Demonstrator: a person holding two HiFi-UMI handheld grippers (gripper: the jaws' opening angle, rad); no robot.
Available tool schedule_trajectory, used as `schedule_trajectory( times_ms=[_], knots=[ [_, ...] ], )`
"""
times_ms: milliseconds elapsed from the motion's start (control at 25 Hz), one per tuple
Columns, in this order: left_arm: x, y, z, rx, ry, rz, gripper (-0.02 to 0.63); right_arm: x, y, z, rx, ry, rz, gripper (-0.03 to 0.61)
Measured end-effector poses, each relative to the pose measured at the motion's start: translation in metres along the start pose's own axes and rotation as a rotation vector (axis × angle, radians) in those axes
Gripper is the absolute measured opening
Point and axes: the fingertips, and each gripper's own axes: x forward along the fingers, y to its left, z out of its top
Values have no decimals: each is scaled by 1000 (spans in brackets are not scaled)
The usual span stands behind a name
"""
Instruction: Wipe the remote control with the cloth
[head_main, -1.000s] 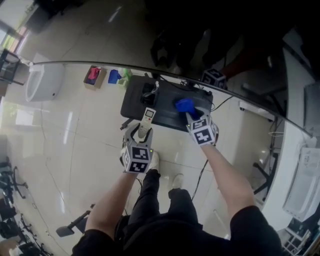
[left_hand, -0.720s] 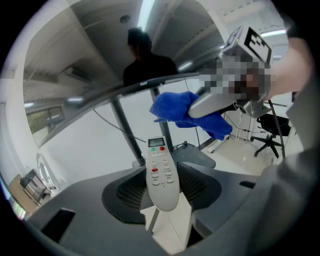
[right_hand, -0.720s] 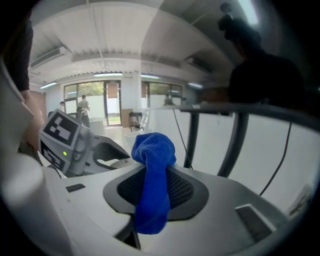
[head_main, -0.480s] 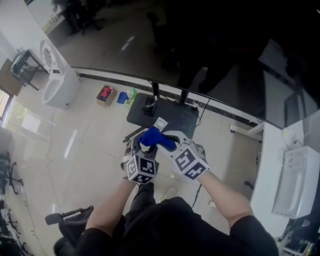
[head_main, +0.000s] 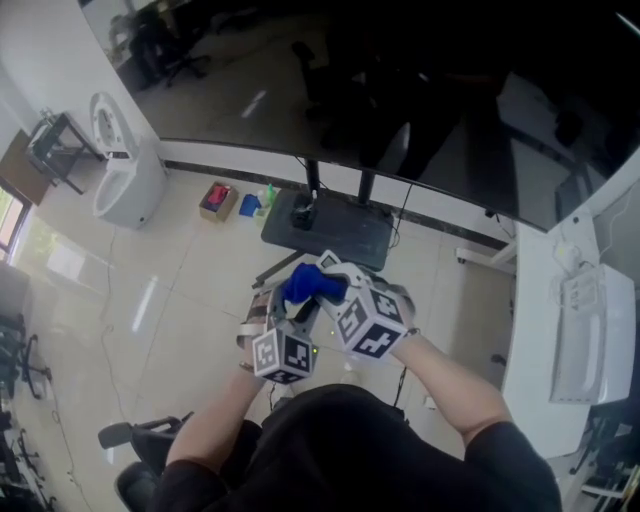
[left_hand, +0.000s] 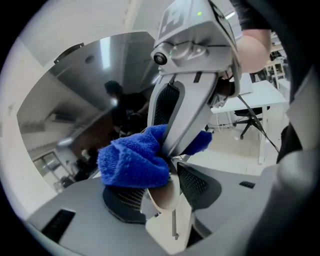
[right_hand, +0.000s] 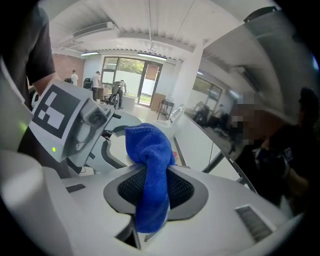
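In the head view my two grippers meet in front of my body. The left gripper (head_main: 287, 308) is shut on the white remote control (left_hand: 165, 196), which stands between its jaws. My right gripper (head_main: 326, 291) is shut on the blue cloth (head_main: 306, 284), a bunched wad hanging between its pads (right_hand: 150, 192). The cloth (left_hand: 132, 162) lies against the top of the remote and hides most of it. From the left gripper view, the right gripper (left_hand: 186, 80) comes down from above onto the remote.
Below on the pale tiled floor stands a black stand base (head_main: 328, 228) under a large dark screen (head_main: 420, 90). Small coloured boxes (head_main: 216, 198) and a white appliance (head_main: 125, 175) sit at the left. A white desk with a white device (head_main: 590, 335) is at the right.
The right gripper has carried the cloth leftward from beside the remote onto it. Both grippers now sit close together and nearer my body, and the head view has shifted.
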Motion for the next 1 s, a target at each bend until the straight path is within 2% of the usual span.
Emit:
schedule_trajectory(
  times_ms=[280,360,440,520,680,800,1000],
  knots=[
    [-38,4,-4,35,-55,-30,198,-5,-27,-6,49,46,-167,106],
    [-43,9,-9,31,-59,-28,198,-12,-31,-4,77,30,-194,106],
    [-45,17,-13,15,-60,-18,198,-23,-19,18,78,-36,-167,106],
    [-46,24,-14,10,-64,-8,198,-24,8,46,40,-86,-94,106],
    [-50,29,-7,89,-100,-4,198,-6,45,64,-48,-38,9,106],
    [-60,28,-4,150,-120,-5,198,-5,42,65,-55,-14,-13,106],
    [-76,23,-1,208,-149,-4,198,-12,10,39,-24,45,-124,106]
  ],
)
